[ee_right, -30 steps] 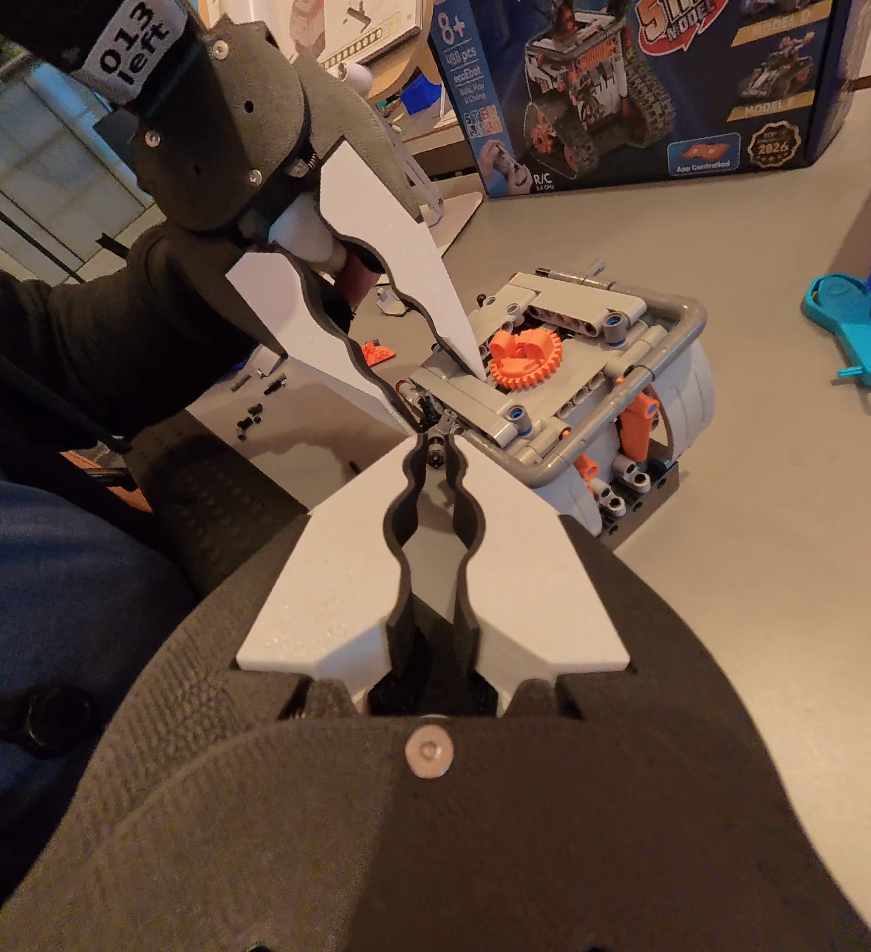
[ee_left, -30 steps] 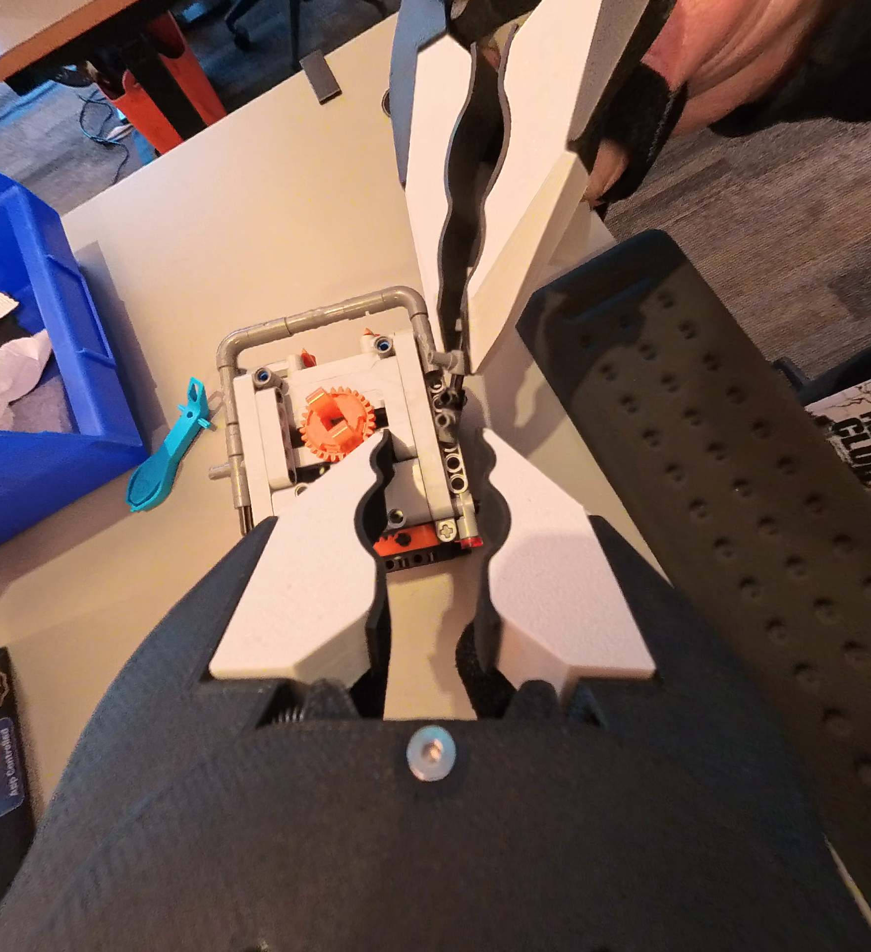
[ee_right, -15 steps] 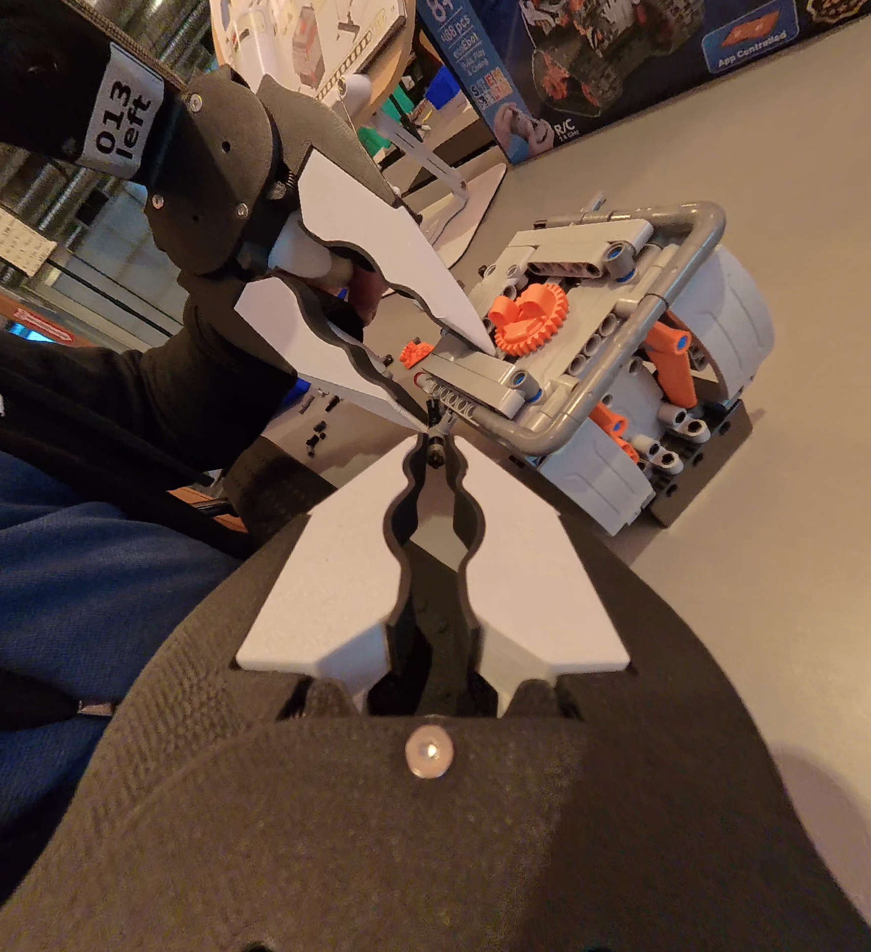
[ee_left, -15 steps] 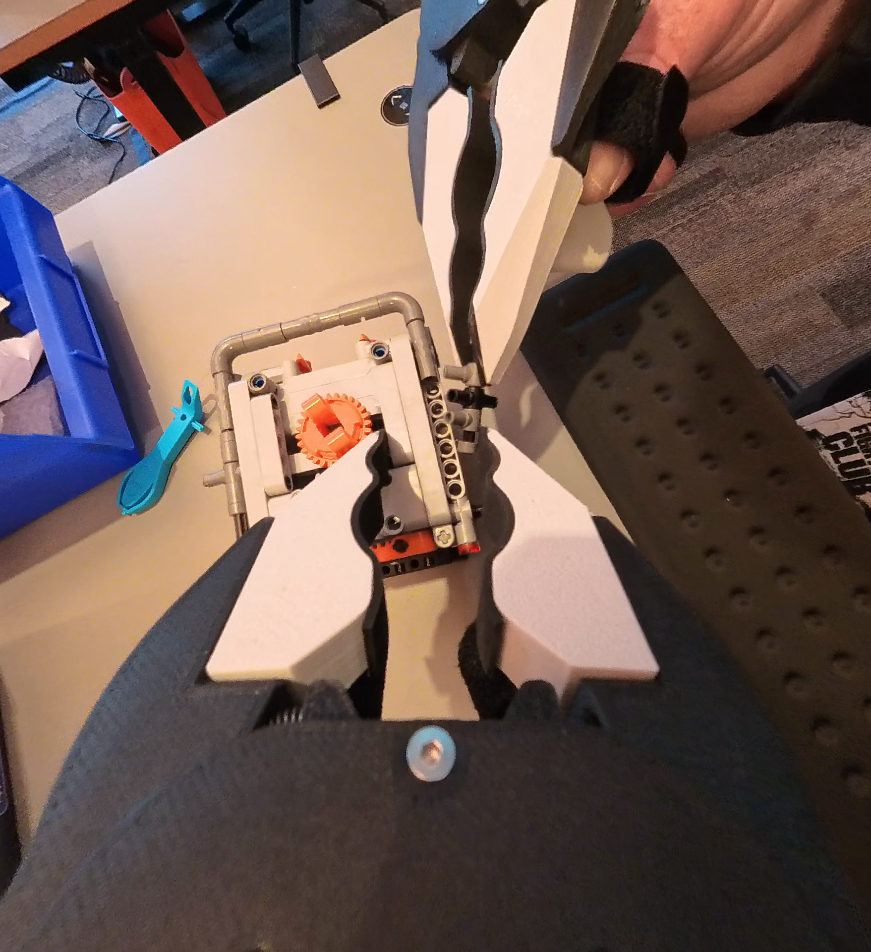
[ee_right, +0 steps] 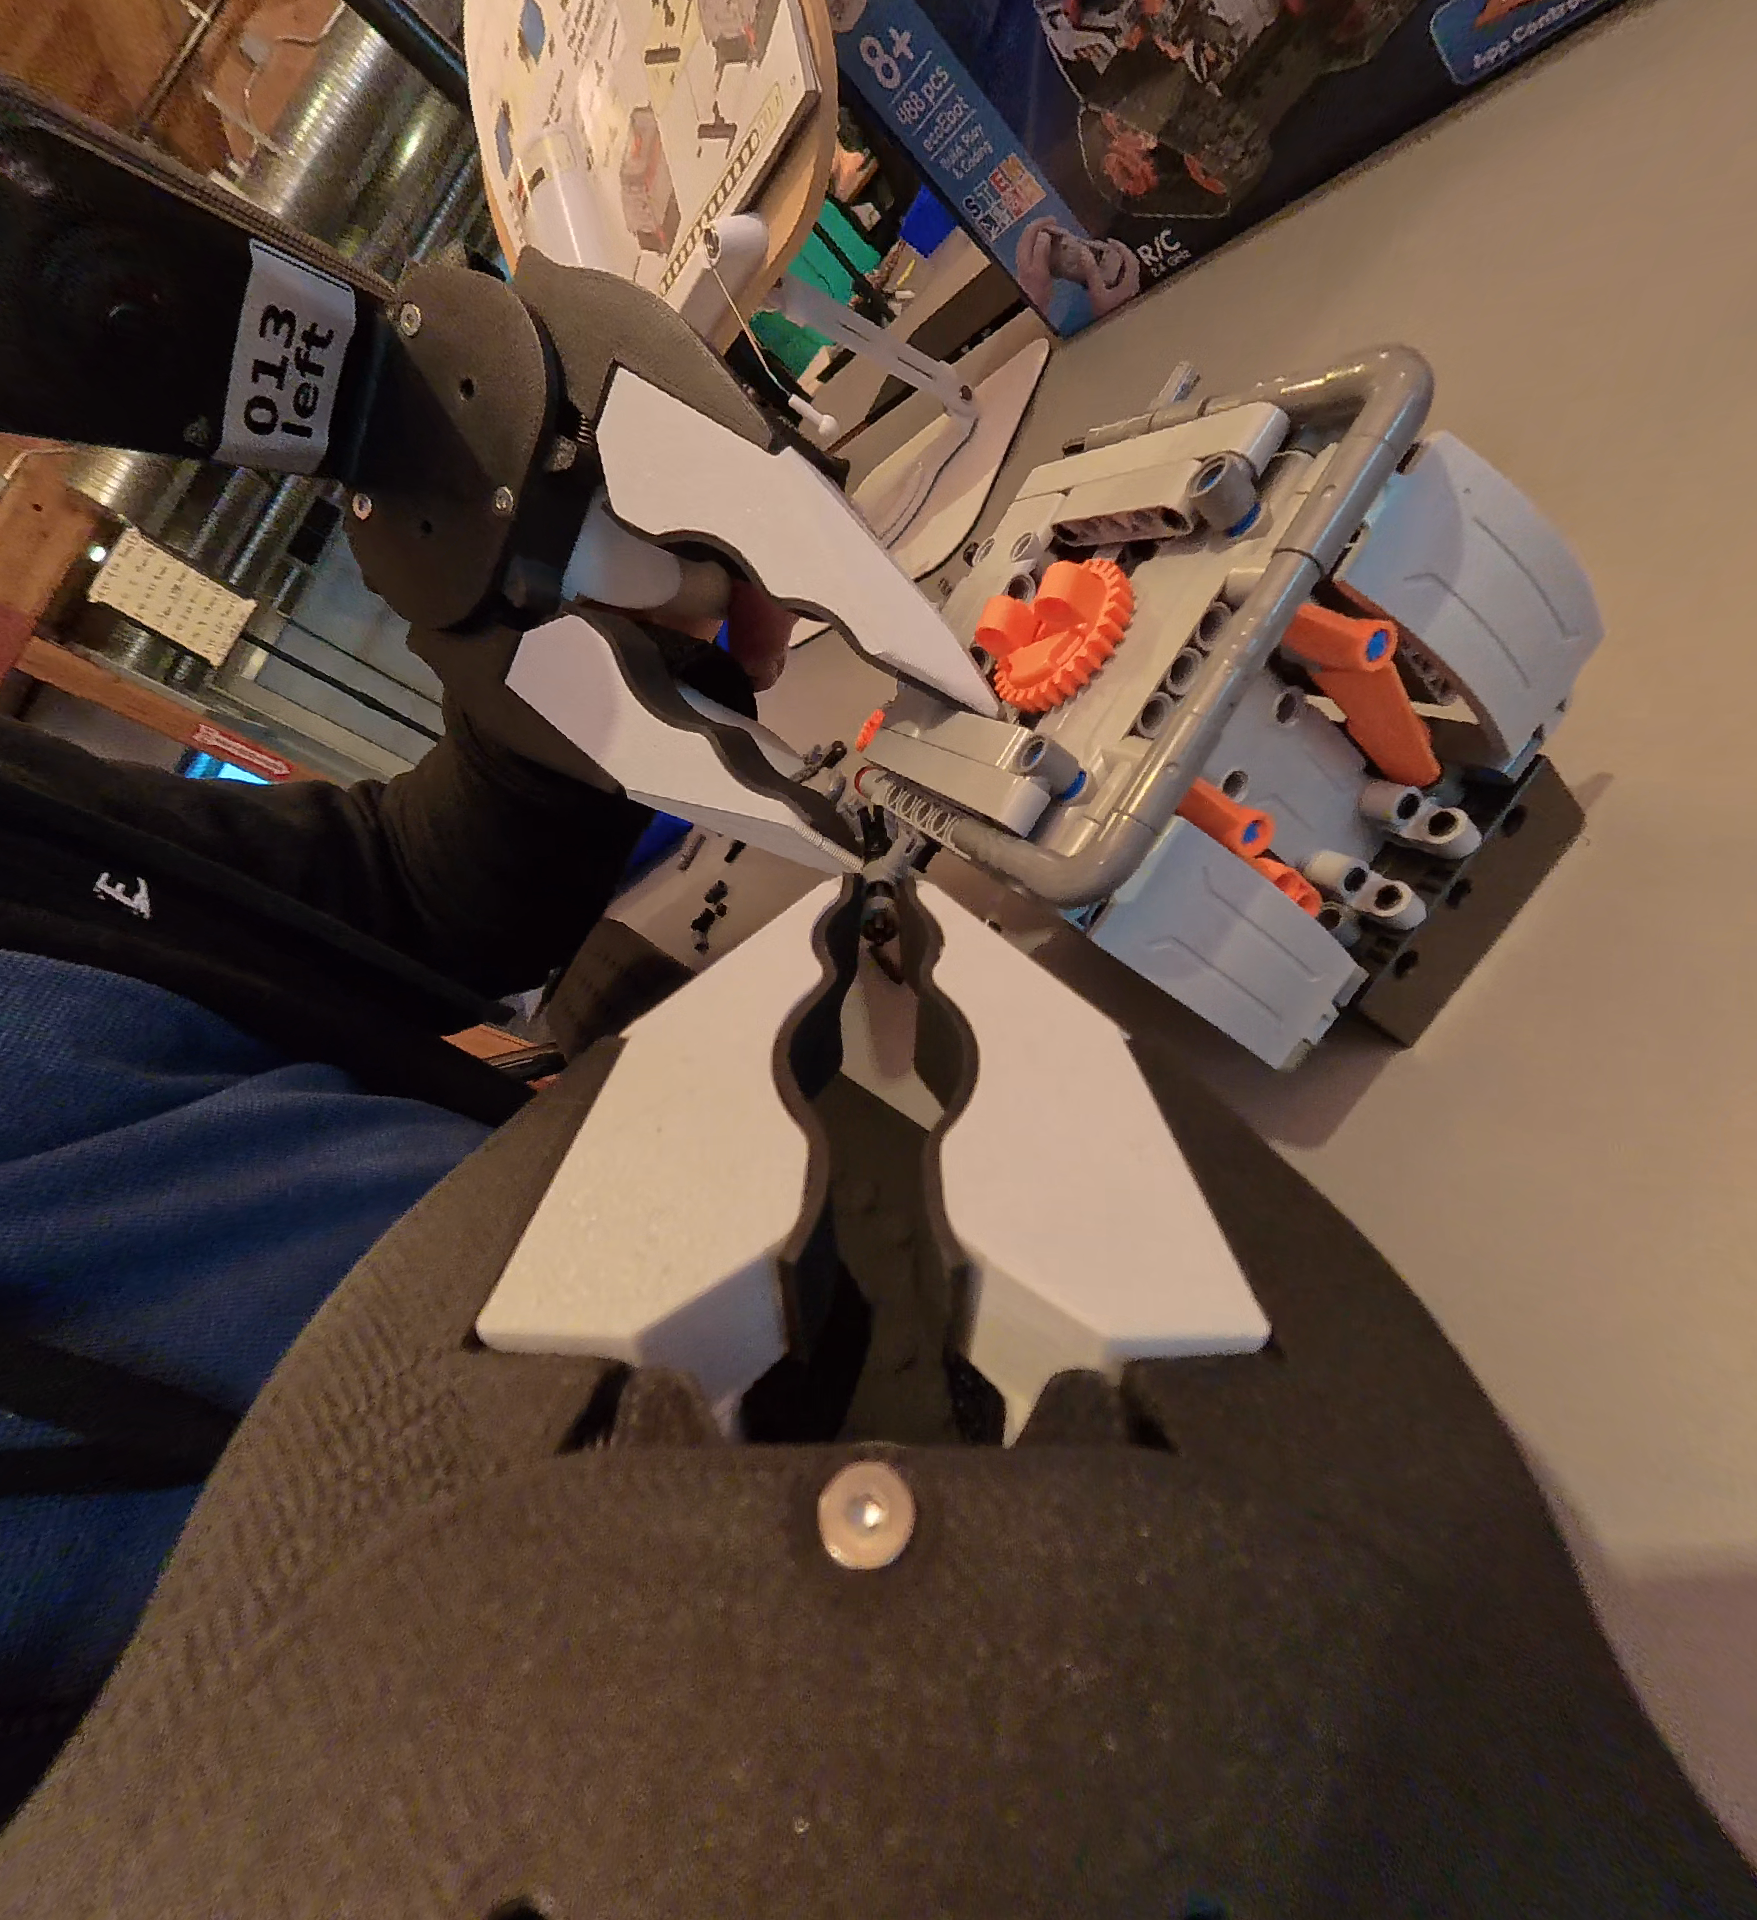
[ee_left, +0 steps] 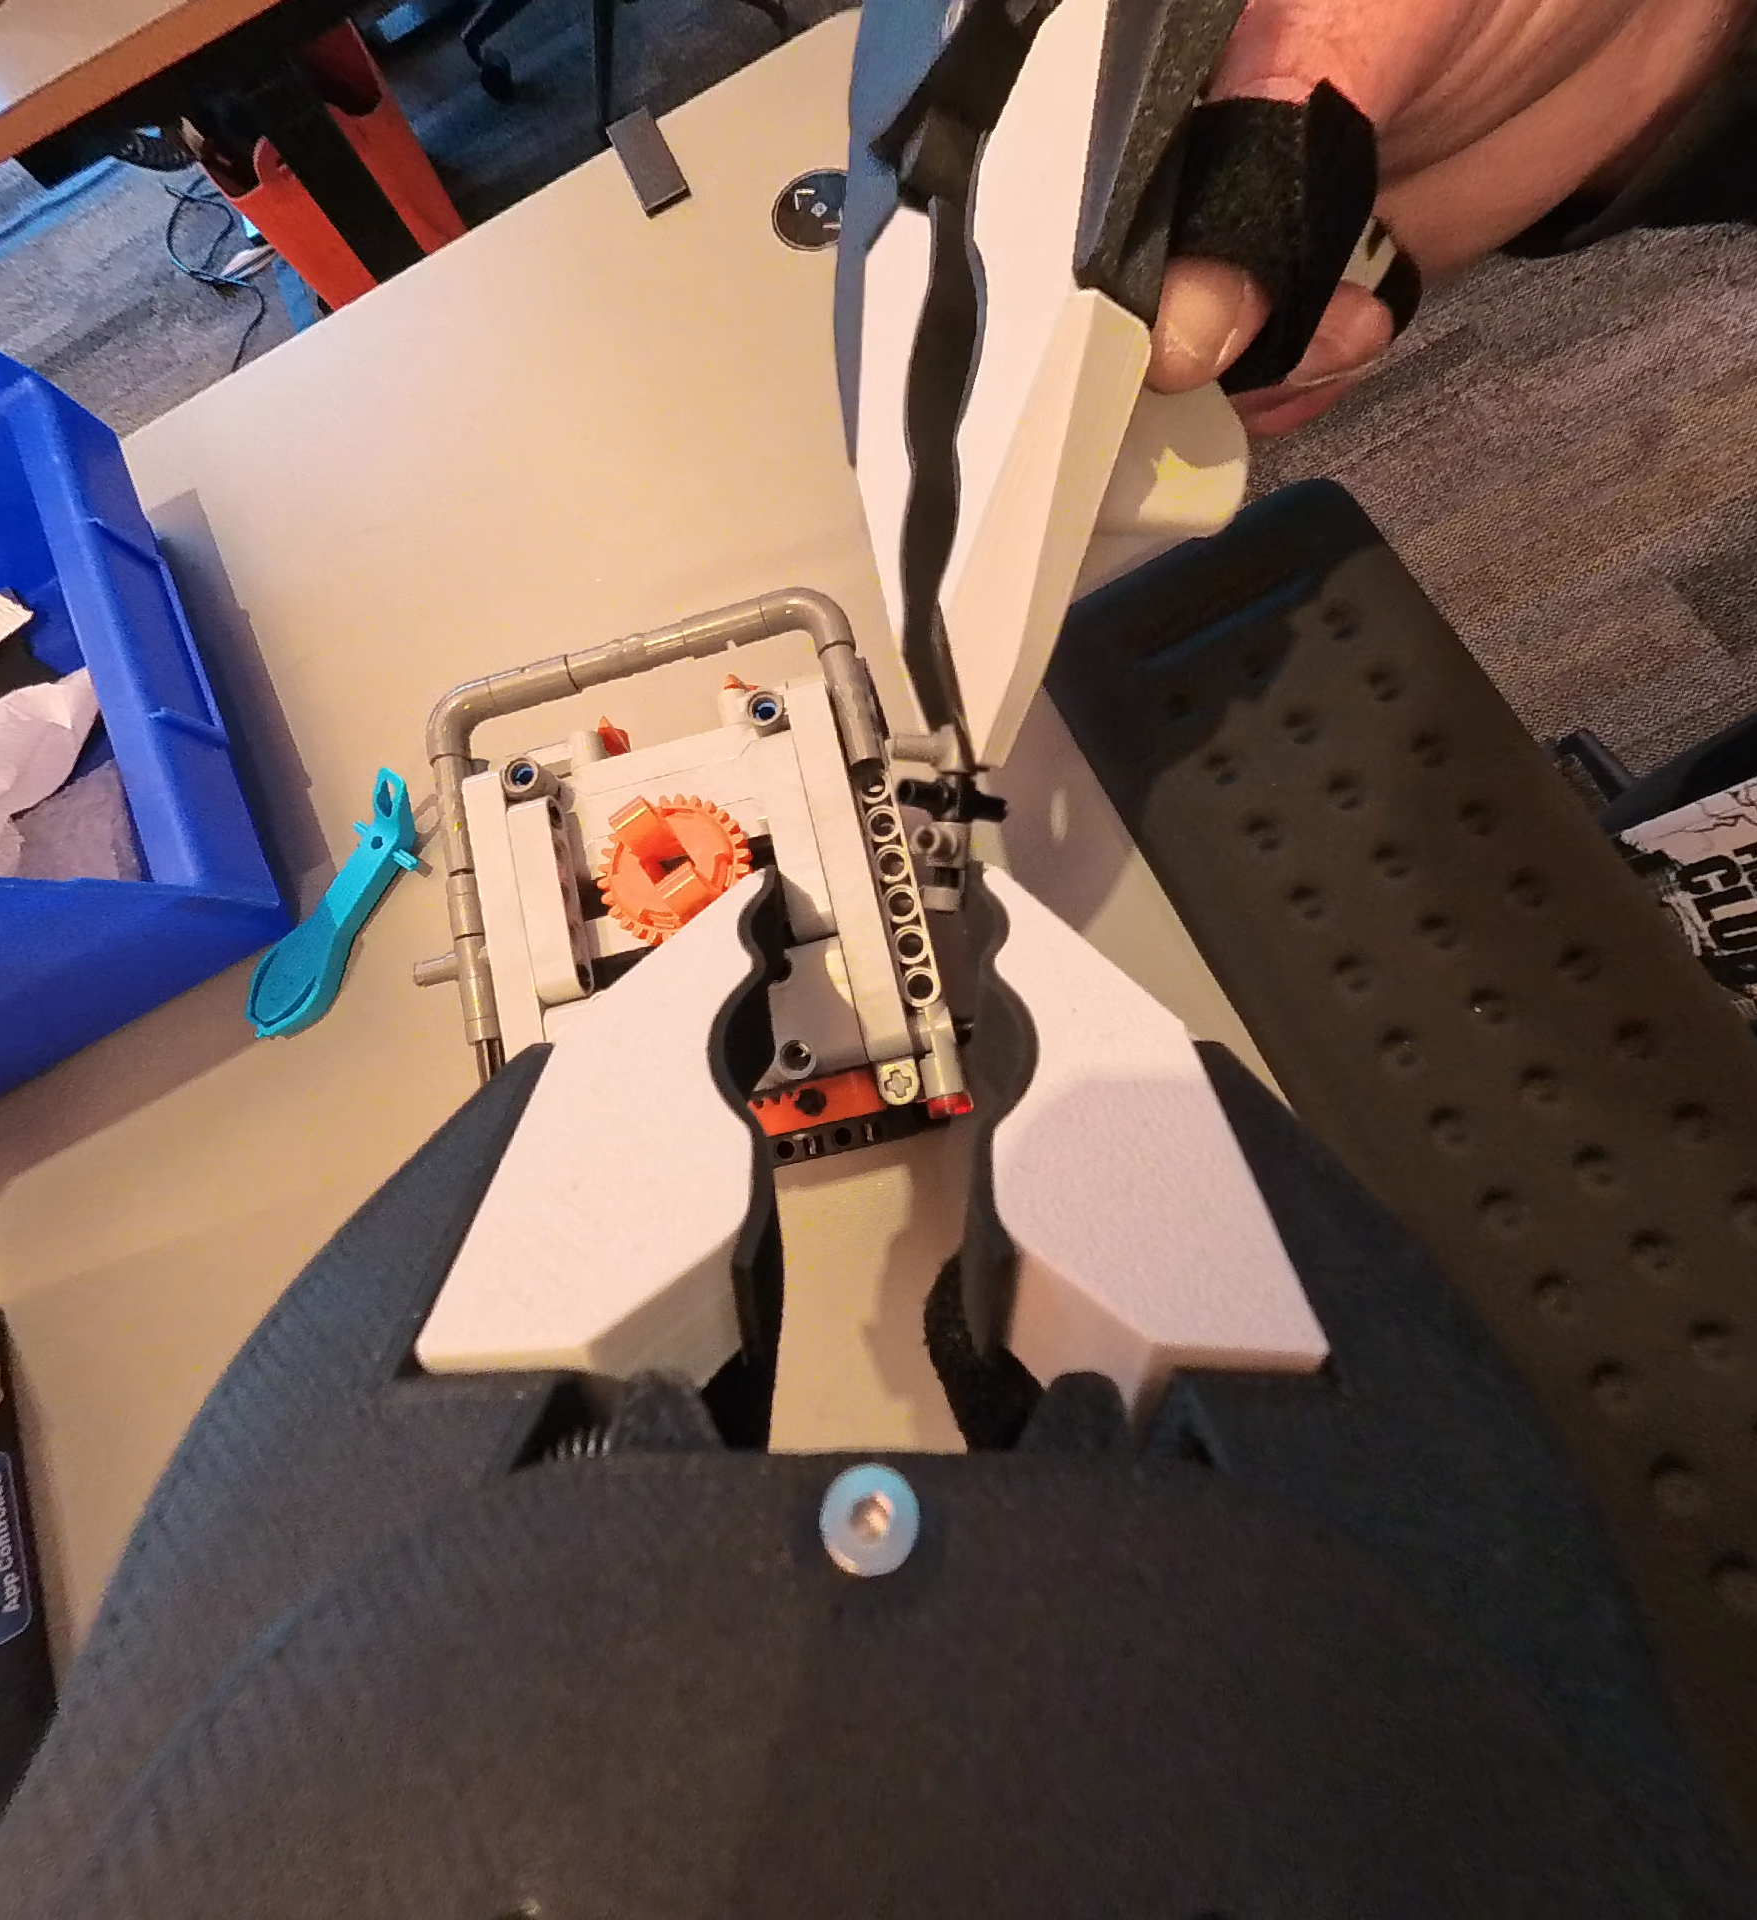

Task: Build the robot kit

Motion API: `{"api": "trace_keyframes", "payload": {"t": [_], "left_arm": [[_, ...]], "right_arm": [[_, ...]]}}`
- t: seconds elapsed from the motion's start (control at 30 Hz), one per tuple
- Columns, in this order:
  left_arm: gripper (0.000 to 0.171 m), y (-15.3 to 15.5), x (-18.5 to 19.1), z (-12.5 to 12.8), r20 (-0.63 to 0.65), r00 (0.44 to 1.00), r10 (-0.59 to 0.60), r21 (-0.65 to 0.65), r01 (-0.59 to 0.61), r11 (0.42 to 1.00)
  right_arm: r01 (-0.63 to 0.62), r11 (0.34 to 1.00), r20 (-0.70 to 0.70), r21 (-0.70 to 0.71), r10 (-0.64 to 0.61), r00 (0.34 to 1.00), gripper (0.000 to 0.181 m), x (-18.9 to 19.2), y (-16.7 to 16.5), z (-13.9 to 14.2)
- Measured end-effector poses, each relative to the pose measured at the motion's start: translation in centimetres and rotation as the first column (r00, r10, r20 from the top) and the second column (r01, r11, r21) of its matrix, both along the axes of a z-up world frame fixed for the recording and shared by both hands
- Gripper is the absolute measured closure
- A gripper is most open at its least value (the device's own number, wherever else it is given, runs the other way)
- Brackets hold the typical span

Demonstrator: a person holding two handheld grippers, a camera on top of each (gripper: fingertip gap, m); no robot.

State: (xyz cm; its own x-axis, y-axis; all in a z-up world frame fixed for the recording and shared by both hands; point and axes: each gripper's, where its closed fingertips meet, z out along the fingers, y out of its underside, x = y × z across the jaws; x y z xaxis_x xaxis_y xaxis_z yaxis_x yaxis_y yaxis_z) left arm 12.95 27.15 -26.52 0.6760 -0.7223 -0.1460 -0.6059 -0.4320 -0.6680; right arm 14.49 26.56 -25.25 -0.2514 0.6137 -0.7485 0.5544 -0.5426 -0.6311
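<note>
A grey brick model with an orange gear on top is seen on the table. The model's near end is straddled by the left gripper, its fingers partly spread against the sides. A small black pin at the model's right edge is pinched by the right gripper, nearly closed. A teal tool lies just left of the model, beside a blue bin.

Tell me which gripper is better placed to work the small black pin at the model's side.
Right, probably. The right gripper has its jaws shut on the black pin; the left gripper clamps the brick model.
</note>
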Motion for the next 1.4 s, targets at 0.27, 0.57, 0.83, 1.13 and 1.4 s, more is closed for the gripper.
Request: {"api": "trace_keyframes", "payload": {"t": [0.27, 0.57, 0.83, 1.13, 1.4], "left_arm": [[0.139, -0.03, 0.09, 0.04, 0.018, 1.0, 0.002, -0.013, -0.001, 1.0], [0.14, 0.05, 0.07, -0.01, -0.005, 1.0, 0.002, -0.004, -0.003, 1.0], [0.143, 0.2, 0.05, 0.02, 0.003, 1.0, 0.012, -0.002, -0.012, 1.0], [0.143, 0.2, 0.07, 0.03, 0.014, 1.0, 0.007, 0.003, -0.007, 1.0], [0.142, 0.19, 0.14, 0.06, 0.032, 0.999, 0.007, 0.002, -0.007, 1.0]], "right_arm": [[-0.001, 1.0, 0.029, -0.01, 0.002, 1.0, 0.177, -0.11, -0.13, -0.3], [0.005, 0.999, 0.017, -0.046, -0.004, 1.0, 0.177, -0.29, 0.05, -0.09], [-0.016, 0.999, 0.004, 0.036, 0.016, 1.0, 0.177, -0.28, 0.08, -0.09], [-0.057, 0.98, -0.011, 0.192, 0.061, 0.998, 0.177, -0.42, 0.11, 0.11], [-0.088, 0.945, -0.039, 0.314, 0.105, 0.994, 0.177, -0.38, -0.09, 0.29]]}}
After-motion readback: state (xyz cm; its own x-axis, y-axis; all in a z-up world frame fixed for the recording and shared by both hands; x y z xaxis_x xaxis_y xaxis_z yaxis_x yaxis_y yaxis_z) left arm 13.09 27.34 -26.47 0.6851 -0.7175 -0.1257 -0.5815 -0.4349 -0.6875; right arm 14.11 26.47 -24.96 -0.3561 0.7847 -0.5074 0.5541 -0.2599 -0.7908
